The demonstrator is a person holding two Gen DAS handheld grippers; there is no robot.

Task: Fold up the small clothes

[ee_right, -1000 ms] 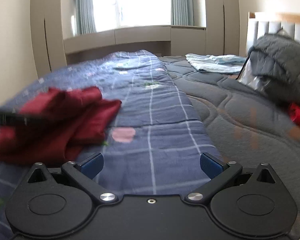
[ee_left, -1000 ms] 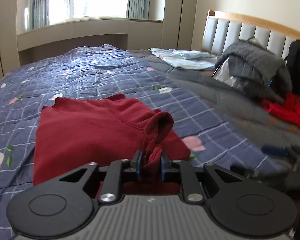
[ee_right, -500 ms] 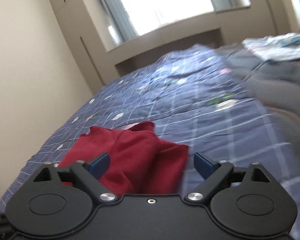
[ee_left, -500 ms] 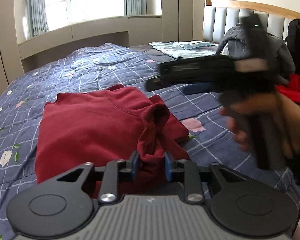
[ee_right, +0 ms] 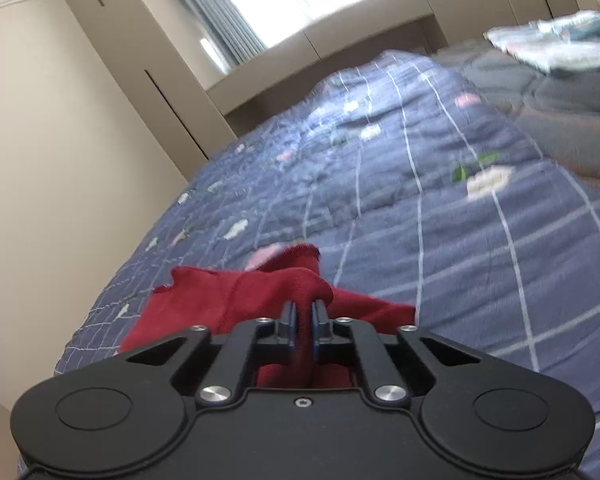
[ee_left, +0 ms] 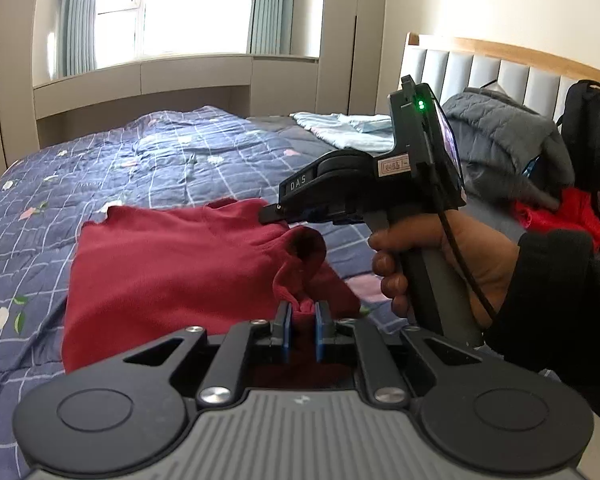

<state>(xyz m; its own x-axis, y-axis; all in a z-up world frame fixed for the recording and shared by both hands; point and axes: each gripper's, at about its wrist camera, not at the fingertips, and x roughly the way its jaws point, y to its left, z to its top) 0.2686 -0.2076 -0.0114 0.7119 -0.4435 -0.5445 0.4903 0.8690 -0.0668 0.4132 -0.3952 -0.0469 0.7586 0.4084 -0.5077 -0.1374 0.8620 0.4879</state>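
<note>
A small dark red garment point(ee_left: 172, 264) lies on the blue checked quilt point(ee_left: 140, 168). My left gripper point(ee_left: 301, 320) is shut on a bunched near corner of the red garment. My right gripper point(ee_right: 303, 322) is shut on a fold at the garment's far right edge point(ee_right: 260, 292). In the left wrist view the right gripper point(ee_left: 296, 214) reaches in from the right, held by a hand in a black sleeve, with its tips at the cloth's far edge. The garment rises in a ridge between the two grips.
A folded light blue cloth point(ee_left: 348, 132) lies farther up the bed. A grey quilted jacket point(ee_left: 508, 136), a black backpack point(ee_left: 592, 128) and red clothing point(ee_left: 572, 216) sit by the padded headboard at the right. Wardrobe panels point(ee_right: 60, 140) stand to the left of the bed.
My right gripper swung left over the bed to the red garment and closed on its far edge. My left gripper kept its hold on the near corner.
</note>
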